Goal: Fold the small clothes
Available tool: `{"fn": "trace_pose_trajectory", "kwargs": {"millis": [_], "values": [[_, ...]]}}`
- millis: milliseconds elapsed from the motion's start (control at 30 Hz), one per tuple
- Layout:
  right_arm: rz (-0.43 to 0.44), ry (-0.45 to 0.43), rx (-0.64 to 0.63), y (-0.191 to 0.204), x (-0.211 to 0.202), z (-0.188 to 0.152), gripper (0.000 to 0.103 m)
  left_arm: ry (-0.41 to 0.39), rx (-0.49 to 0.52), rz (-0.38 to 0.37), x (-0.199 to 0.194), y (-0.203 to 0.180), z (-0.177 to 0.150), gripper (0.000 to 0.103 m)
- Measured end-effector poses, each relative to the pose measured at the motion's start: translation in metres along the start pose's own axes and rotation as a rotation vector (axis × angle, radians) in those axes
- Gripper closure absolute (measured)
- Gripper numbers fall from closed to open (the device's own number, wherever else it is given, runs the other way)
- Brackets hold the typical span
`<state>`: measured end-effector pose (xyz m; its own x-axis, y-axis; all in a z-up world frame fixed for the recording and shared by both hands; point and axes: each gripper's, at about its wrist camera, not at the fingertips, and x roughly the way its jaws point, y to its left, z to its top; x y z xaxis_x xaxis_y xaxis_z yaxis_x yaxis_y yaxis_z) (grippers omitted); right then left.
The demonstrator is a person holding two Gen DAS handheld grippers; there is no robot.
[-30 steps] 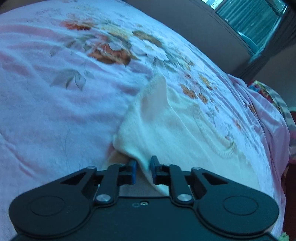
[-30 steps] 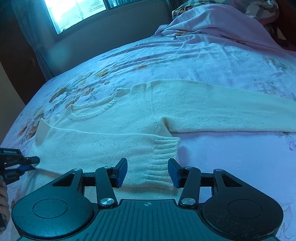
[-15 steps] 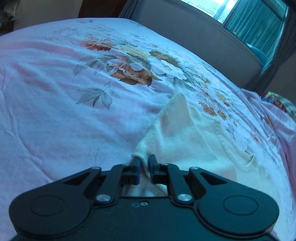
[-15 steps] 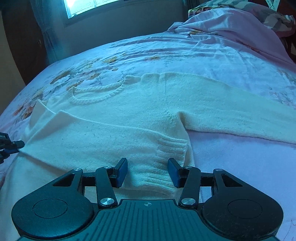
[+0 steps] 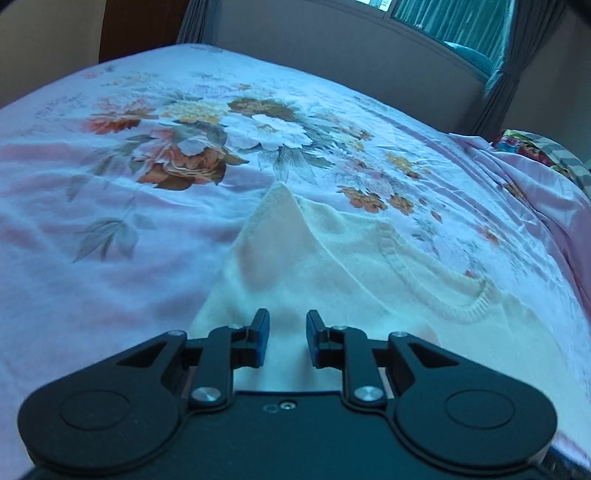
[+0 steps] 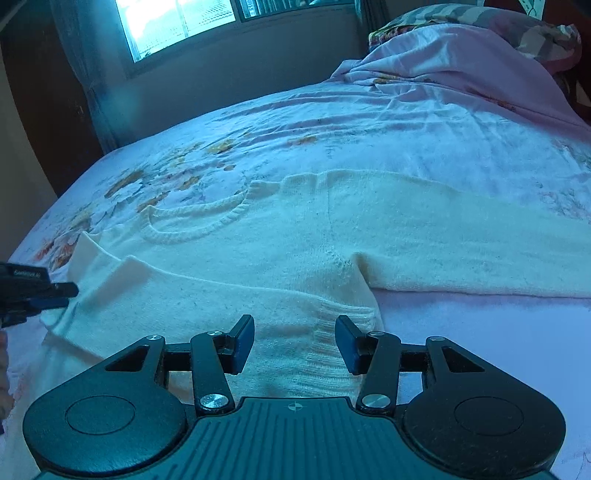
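A cream knit sweater (image 6: 295, 240) lies on the bed, neckline (image 6: 192, 225) toward the window. One sleeve (image 6: 207, 302) is folded across the body, its ribbed cuff (image 6: 325, 354) between my right fingers. The other sleeve (image 6: 480, 243) stretches out to the right. My right gripper (image 6: 294, 341) is open over the cuff. My left gripper (image 5: 287, 339) is open over the folded edge of the sweater (image 5: 332, 266); it also shows at the left edge of the right wrist view (image 6: 55, 295).
The bed has a pink floral sheet (image 5: 147, 192). A bunched pink cover and pillows (image 6: 461, 51) lie at the head of the bed. A wall with a window (image 6: 177, 26) runs along the far side.
My left gripper has opened and let go of the folded sweater edge, which now lies flat. My right gripper has stayed open over the cuff.
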<state>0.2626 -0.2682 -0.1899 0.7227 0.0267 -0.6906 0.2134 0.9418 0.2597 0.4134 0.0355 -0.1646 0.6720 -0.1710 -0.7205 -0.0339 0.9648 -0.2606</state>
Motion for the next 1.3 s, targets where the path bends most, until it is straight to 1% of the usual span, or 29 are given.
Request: {"fn": "trace_pose_trajectory", "kwargs": {"millis": [67,133,200,267,333,400,467,500,533,567,600,633,667,700,733,800,833,933,1033,1167,1300], "values": [[-0.007,0.023,-0.006,-0.002,0.01,-0.003,0.055,0.005,-0.01,0.02,0.019,0.002,0.011,0.084],[-0.017,0.027,-0.035,-0.002,0.015,-0.006,0.055,0.002,-0.012,0.044,0.035,0.004,0.023,0.083],[-0.029,0.021,-0.065,0.001,0.017,-0.009,0.055,-0.006,-0.013,0.078,0.047,0.006,0.033,0.085],[-0.037,0.017,-0.08,0.001,0.019,-0.011,0.055,-0.008,-0.017,0.103,0.053,0.009,0.038,0.086],[-0.036,0.019,-0.068,0.0,0.02,-0.011,0.055,-0.01,-0.023,0.109,0.05,0.009,0.037,0.087],[-0.04,0.031,-0.058,0.001,0.015,-0.007,0.055,-0.015,-0.004,0.115,0.038,0.006,0.031,0.086],[-0.008,-0.016,-0.004,-0.001,-0.001,-0.003,0.055,-0.041,0.035,0.093,0.014,0.001,0.017,0.081],[-0.001,-0.034,-0.003,0.0,-0.007,-0.003,0.055,-0.053,0.05,0.079,0.003,-0.001,0.008,0.078],[-0.013,-0.005,-0.023,0.002,-0.004,-0.004,0.055,-0.051,0.076,0.067,-0.007,-0.005,-0.002,0.077],[-0.028,0.053,-0.044,0.002,0.005,-0.006,0.055,-0.048,0.102,0.064,-0.015,-0.008,-0.011,0.076],[-0.029,0.067,-0.064,0.001,0.007,-0.009,0.055,-0.043,0.125,0.067,-0.021,-0.011,-0.021,0.076],[-0.028,0.058,-0.066,0.001,0.002,-0.008,0.055,-0.029,0.15,0.073,-0.024,-0.013,-0.03,0.076],[-0.026,0.049,-0.044,-0.002,-0.006,-0.007,0.055,-0.013,0.175,0.078,-0.027,-0.016,-0.037,0.076],[-0.022,0.031,-0.018,-0.008,-0.015,-0.006,0.055,-0.014,0.187,0.085,-0.034,-0.018,-0.044,0.076],[-0.03,0.016,0.002,-0.015,-0.023,-0.004,0.055,-0.021,0.188,0.083,-0.04,-0.021,-0.049,0.075],[-0.061,0.014,0.054,-0.034,-0.035,-0.003,0.055,-0.01,0.189,0.039,-0.05,-0.031,-0.056,0.065],[-0.071,0.014,0.095,-0.046,-0.04,-0.002,0.055,-0.002,0.202,0.024,-0.053,-0.039,-0.059,0.063],[-0.14,0.02,0.206,-0.088,-0.053,-0.002,0.055,0.02,0.24,-0.029,-0.055,-0.064,-0.072,0.063],[-0.22,0.006,0.285,-0.131,-0.068,0.0,0.055,0.025,0.268,-0.055,-0.054,-0.085,-0.083,0.062],[-0.297,-0.009,0.391,-0.182,-0.081,0.002,0.055,0.023,0.3,-0.046,-0.049,-0.101,-0.091,0.061],[-0.353,-0.038,0.52,-0.225,-0.084,0.005,0.055,0.022,0.298,-0.028,-0.043,-0.103,-0.088,0.06]]}}
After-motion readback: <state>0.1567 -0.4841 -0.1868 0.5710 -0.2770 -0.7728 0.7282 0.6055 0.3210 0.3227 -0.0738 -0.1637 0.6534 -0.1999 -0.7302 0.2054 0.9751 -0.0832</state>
